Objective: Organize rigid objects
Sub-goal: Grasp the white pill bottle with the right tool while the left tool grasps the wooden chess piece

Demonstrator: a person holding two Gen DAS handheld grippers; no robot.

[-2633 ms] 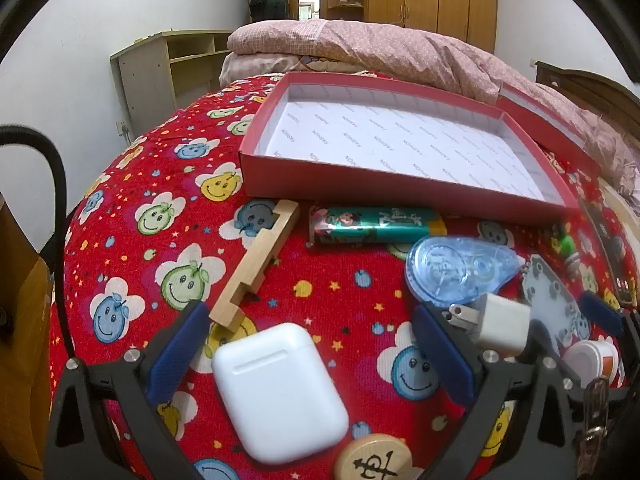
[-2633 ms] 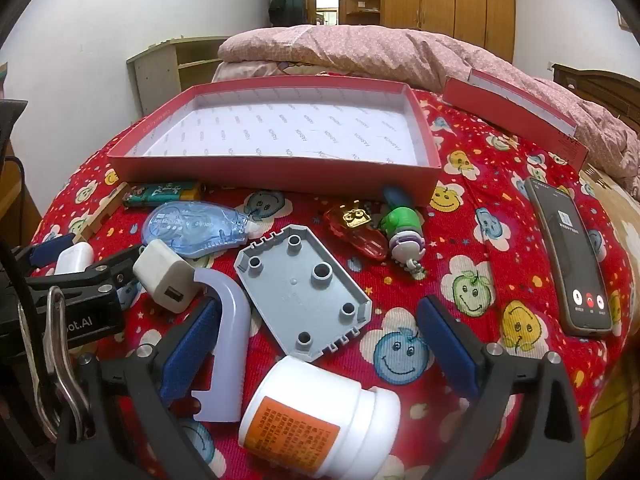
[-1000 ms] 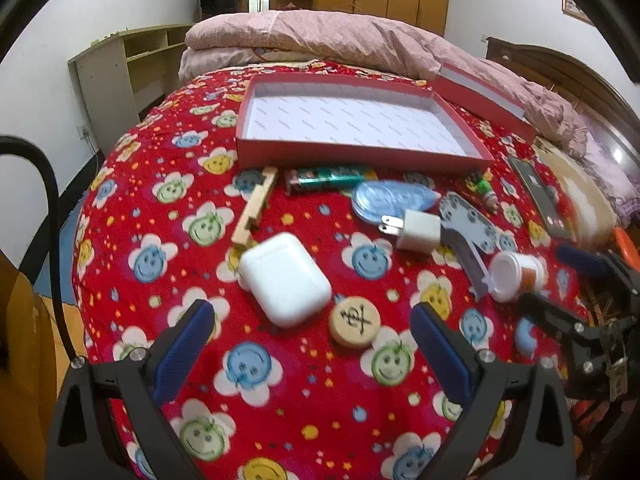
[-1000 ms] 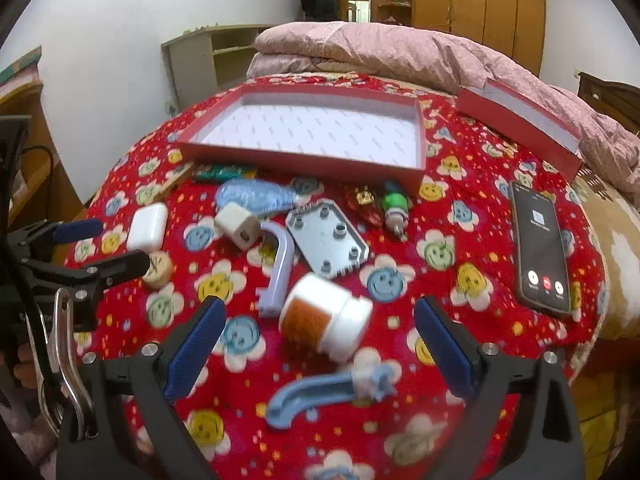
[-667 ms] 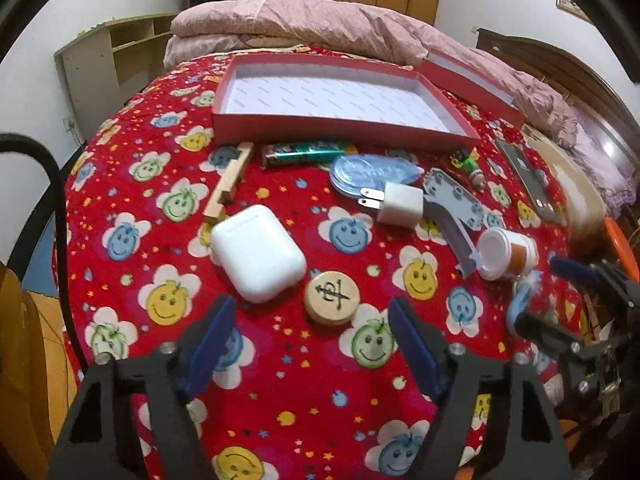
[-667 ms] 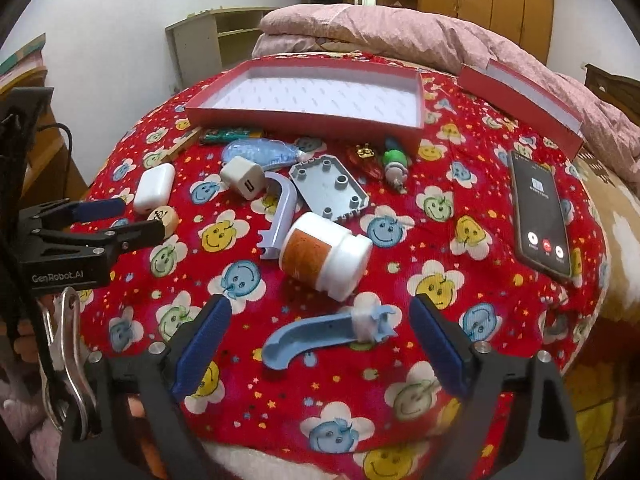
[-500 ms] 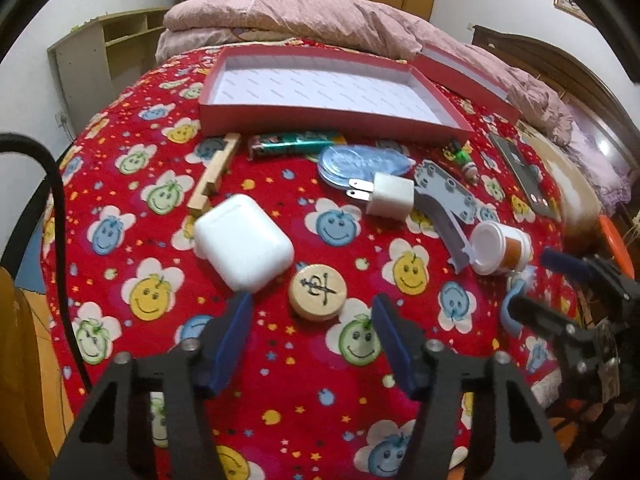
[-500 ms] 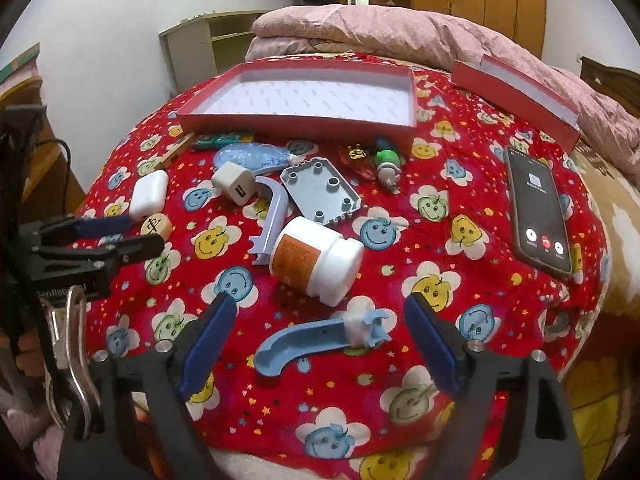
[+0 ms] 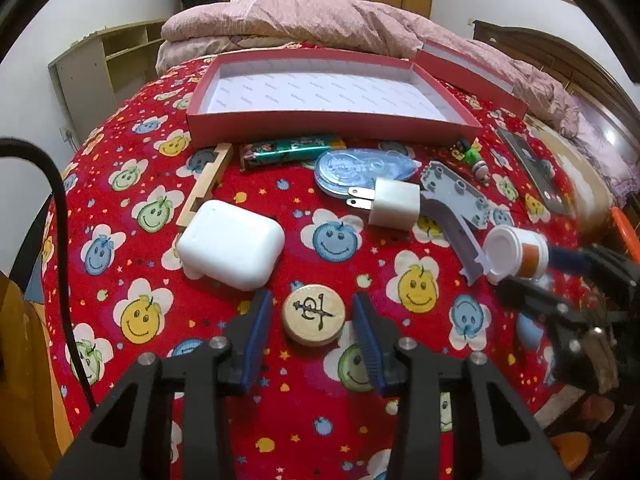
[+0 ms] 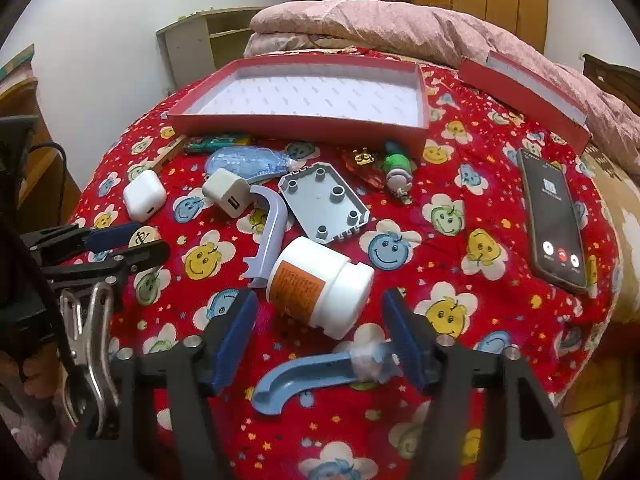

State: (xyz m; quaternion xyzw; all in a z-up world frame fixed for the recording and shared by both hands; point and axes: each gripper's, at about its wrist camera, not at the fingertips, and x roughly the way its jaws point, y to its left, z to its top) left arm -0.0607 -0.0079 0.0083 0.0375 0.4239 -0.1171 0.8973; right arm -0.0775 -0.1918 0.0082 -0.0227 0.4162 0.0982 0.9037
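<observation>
Presently my left gripper [image 9: 313, 330] straddles the wooden chess disc [image 9: 313, 313], which lies flat on the red patterned cloth [image 9: 224, 360]. My jaws there have just been closing; the disc sits between the blue pads, with a narrow strip of cloth showing on each side, so they are apart and not yet clamped. Being round, the disc has no long axis to line up with.

My right gripper [image 10: 320, 334] points at the white pill bottle [image 10: 320, 282], which lies on its side just ahead of the pads, its long axis running across the gap, cap toward my right pad. These jaws have also been closing, yet they stand apart with nothing pressed. A blue curved plastic piece [image 10: 308, 376] lies across the space between the pads, nearer to me than the bottle.

Finding: the left hand is nearer its object and needs only to finish closing. The right hand, in my judgement, must advance past the blue piece. The red box tray [image 9: 320, 122] stands empty beyond the clutter, straight ahead of both hands.
</observation>
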